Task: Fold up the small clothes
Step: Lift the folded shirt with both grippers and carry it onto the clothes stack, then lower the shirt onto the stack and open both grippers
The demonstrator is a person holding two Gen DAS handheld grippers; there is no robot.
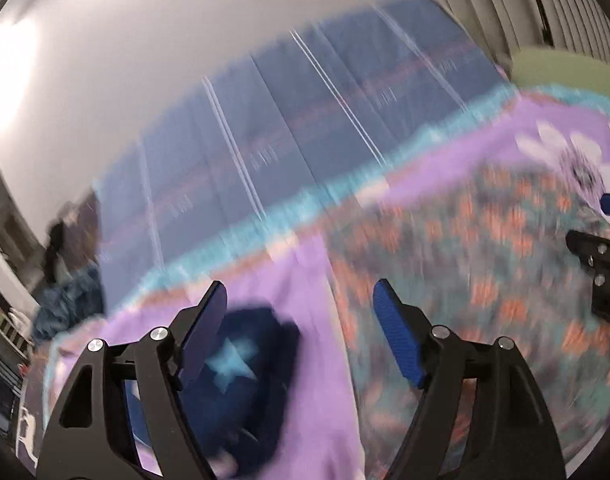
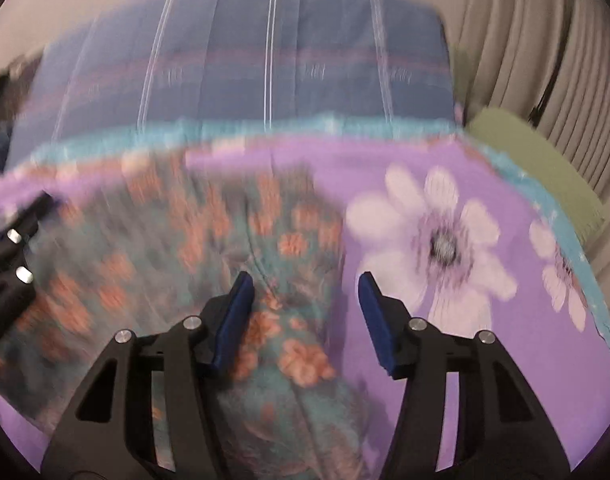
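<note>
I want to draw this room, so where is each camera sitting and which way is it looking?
Left wrist: sits on the left gripper, looking down at the purple bedsheet and a dark blue cloth with a star; its own open fingers show.
Right wrist: sits on the right gripper, looking down at the teal flowered garment; its own open fingers show.
Shared: the sheet, the garment, the blue striped headboard cushion.

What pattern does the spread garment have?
Orange flowers on teal garment; clearest in the right wrist view.
</note>
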